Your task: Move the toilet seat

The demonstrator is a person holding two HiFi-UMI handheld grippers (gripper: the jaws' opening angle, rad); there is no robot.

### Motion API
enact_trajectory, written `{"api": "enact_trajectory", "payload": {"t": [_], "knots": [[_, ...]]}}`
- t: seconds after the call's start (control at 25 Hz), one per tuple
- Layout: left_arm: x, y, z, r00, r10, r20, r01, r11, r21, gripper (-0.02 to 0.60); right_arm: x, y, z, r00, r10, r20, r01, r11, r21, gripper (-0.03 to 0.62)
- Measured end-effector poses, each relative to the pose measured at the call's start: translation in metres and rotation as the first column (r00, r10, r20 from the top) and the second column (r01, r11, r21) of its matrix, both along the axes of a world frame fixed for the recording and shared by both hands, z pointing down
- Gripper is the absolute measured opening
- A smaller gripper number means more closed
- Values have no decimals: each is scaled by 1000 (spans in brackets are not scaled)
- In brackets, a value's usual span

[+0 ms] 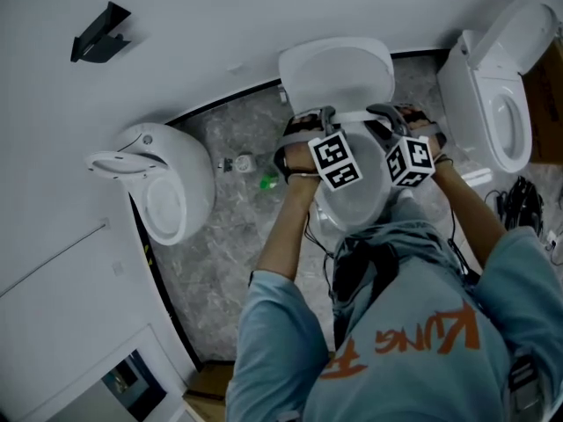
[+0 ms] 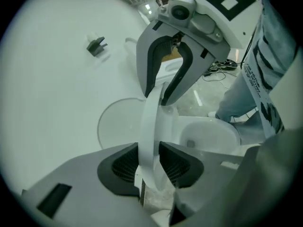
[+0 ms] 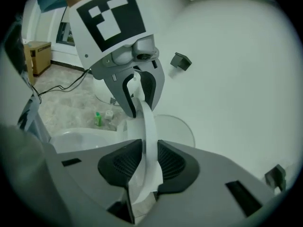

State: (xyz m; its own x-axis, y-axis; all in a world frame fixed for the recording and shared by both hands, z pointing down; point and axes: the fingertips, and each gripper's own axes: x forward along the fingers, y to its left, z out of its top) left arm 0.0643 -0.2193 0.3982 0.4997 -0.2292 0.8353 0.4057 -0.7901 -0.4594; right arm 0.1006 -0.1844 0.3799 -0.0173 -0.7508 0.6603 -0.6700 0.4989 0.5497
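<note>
Dim, flat, bluish light; soft shadows; strong fisheye vignette in both gripper views.

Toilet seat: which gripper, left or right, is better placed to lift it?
Neither alone, I think. The left gripper and the right gripper both have their fingers closed on the toilet seat edge, close together on the same rim, so lifting with both looks steadiest.

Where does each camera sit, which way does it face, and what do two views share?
Head view: on the person's head, facing steeply down at the toilet; both forearms show.
Left gripper view: on the left gripper, along its jaws, shut on the toilet seat; right gripper opposite.
Right gripper view: on the right gripper, jaws shut on the seat; left gripper opposite.
Shared: both gripper views show the wall bracket.
</note>
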Motion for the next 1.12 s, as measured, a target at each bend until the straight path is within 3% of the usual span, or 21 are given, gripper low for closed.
{"api": "enact_trajectory", "payload": {"t": [0.2,0.32,0.52,0.76,1.12], "knots": [[16,-21,-1,999,-15,42,16,1000,-14,126,17,-21,-3,996,66,-60,-58,991,123,107],[25,-33,0,999,-32,35,33,999,-26,133,26,-33,-3,993,95,-74,-84,987,140,109],[44,-60,2,997,-58,41,60,997,-55,147,47,-61,0,990,124,-61,-117,987,110,110],[67,-88,9,993,-95,75,100,992,-76,161,72,-91,8,987,159,-25,-159,987,13,112],[88,-117,10,984,-180,-20,179,984,-2,178,96,-118,16,979,204,-15,-205,978,-37,115]]}}
